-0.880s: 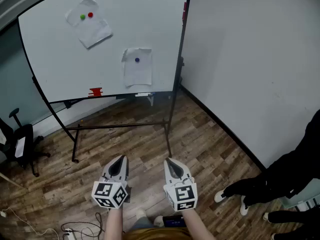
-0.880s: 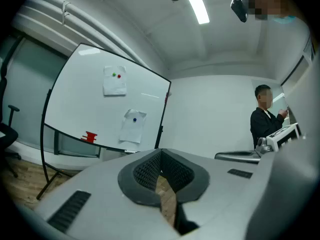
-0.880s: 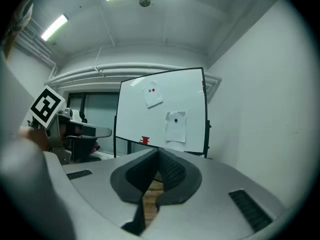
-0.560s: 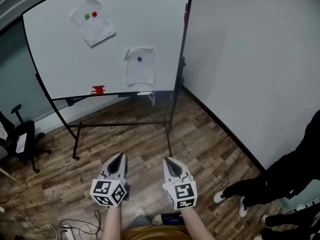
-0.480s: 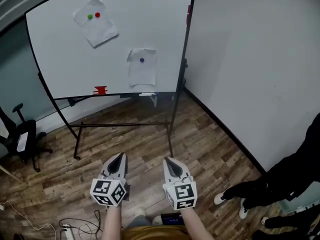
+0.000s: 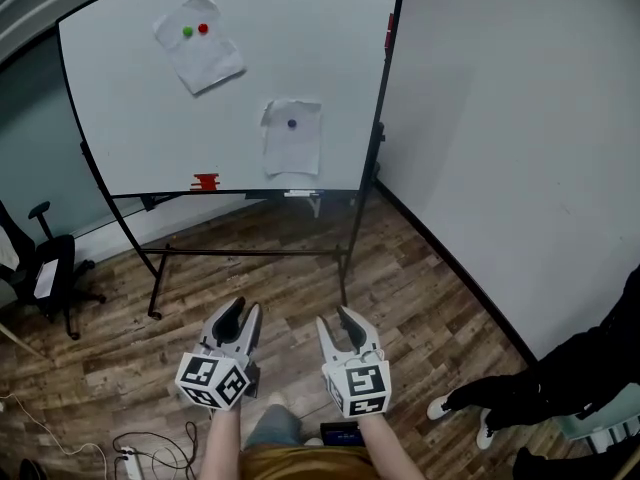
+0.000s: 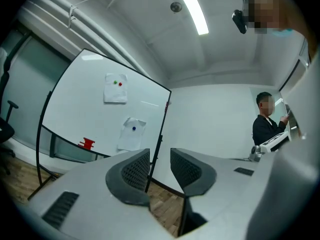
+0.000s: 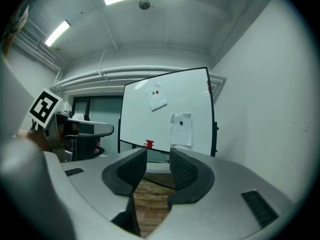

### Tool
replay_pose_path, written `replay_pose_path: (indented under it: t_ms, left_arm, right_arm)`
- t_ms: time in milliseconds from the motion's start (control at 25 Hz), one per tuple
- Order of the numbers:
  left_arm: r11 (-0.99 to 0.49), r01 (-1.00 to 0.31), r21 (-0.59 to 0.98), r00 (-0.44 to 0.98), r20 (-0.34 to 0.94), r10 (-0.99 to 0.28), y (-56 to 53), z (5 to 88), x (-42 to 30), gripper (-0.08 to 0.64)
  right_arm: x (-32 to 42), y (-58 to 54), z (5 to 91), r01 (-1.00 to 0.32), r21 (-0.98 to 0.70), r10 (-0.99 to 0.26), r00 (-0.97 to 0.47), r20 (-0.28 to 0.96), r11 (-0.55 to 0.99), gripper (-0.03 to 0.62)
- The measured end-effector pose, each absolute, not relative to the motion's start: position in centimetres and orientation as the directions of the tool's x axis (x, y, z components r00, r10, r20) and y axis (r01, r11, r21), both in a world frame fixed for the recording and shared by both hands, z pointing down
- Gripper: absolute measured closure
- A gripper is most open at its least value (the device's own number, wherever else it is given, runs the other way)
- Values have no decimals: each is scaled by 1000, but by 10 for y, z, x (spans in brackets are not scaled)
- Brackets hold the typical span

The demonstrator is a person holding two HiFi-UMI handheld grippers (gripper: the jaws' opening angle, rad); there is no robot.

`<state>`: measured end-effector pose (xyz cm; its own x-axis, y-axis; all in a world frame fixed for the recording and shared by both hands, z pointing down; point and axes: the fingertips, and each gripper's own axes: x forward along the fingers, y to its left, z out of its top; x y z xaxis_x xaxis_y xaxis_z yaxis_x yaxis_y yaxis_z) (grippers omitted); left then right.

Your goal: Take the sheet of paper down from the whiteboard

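A whiteboard [image 6: 130,118] on a black stand is ahead of me, well out of reach. Low on its right side hangs a white sheet of paper [image 6: 292,140] under a blue magnet [image 6: 292,123]. A second, tilted sheet [image 6: 200,46] with a green and a red magnet hangs at the upper left. My left gripper [image 6: 238,315] and right gripper [image 6: 342,323] are side by side near my body, over the wooden floor, both open and empty. The lower sheet [image 7: 131,135] shows beyond the open jaws in the left gripper view, and again [image 8: 181,130] in the right gripper view.
A red object [image 6: 206,181] sits on the board's tray. The stand's legs [image 6: 345,258] spread over the floor. A black office chair [image 6: 45,273] is at the left, cables [image 6: 130,458] lie near my feet, and a person in black [image 6: 590,368] stands by the right wall.
Both grippers' jaws, close together before, now stand spread apart. The whiteboard has shifted slightly to the right and down in the head view.
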<state>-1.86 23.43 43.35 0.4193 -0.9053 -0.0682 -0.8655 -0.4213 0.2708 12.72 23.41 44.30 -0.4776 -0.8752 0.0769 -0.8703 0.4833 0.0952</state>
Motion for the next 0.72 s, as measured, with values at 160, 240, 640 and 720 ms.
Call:
replay_pose_path:
  t_ms: [160,240,640,720]
  left_arm:
    - [-401,-876,268,405,-41,-913,190,447,-22,425]
    - [-376,-885,276,381,-37,-924,158,453,-28,422]
    - [-379,-891,252,391,-1,-920,-73,449,-73,420]
    - [-382,-889,251,397,6,-918,-120,445,-85,420]
  right_arm:
    - [127,189,448,-878,95,-883,-464,70,469,439]
    - [125,158,452,-878,95,-883,-464,73,470,440]
    - [82,-71,443,-900,39,-900,-431,60,433,440]
    - [66,-118,435,-899,49,-900,-432,59,435,440]
